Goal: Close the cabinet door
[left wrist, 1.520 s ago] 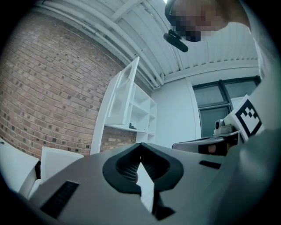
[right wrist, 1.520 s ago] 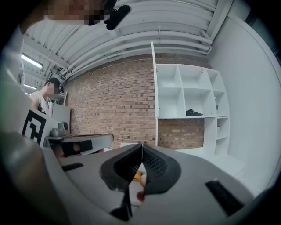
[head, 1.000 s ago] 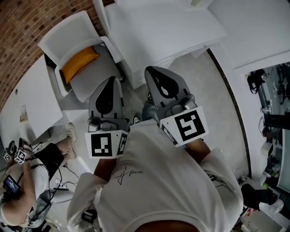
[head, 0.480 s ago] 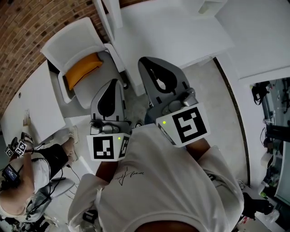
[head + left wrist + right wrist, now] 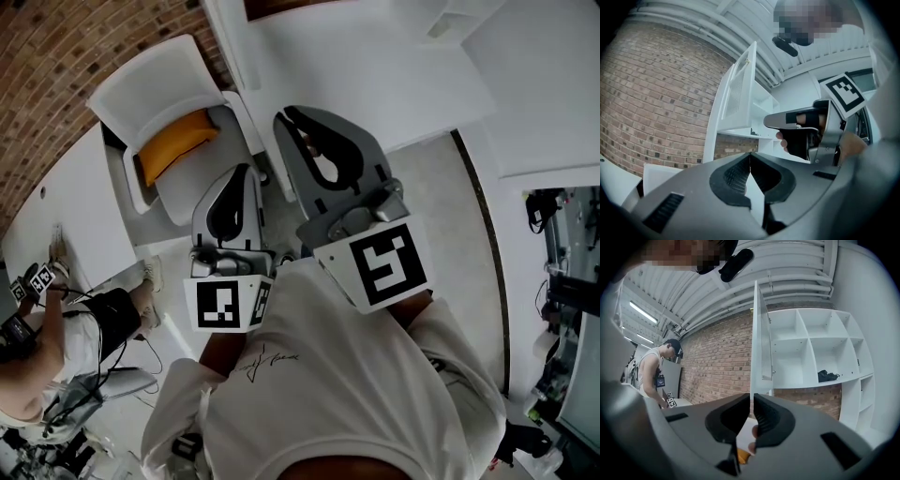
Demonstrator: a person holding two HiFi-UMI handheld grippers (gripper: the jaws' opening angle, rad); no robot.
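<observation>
The left gripper (image 5: 750, 154) has its jaws shut tip to tip, with nothing between them; its own view looks past them at pale surfaces and brick. The right gripper (image 5: 752, 397) has its jaws all but together, only a thin slit showing at the tips, and nothing is in that slit either. In the head view both grippers are held up in front of the person's chest, side by side and pointing away from the body towards the top of the frame, their marker cubes facing the camera. The left sits just left of centre, and the right at centre reaches further up the frame. Neither touches anything. The cabinet door (image 5: 757, 333) stands open. In the right gripper view it runs edge-on down the middle of the frame, directly above the jaw tips and swung out from the white cabinet (image 5: 815, 348), whose open cubbies fill the right half. One lower cubby holds a small black object (image 5: 828, 376). In the left gripper view the door slants through the upper centre, above the jaws. A brick wall (image 5: 717, 357) lies behind, a white chair (image 5: 150, 80) with an orange cushion (image 5: 173, 141) sits in the upper left of the head view, and another person (image 5: 37, 375) is at its lower left edge.
</observation>
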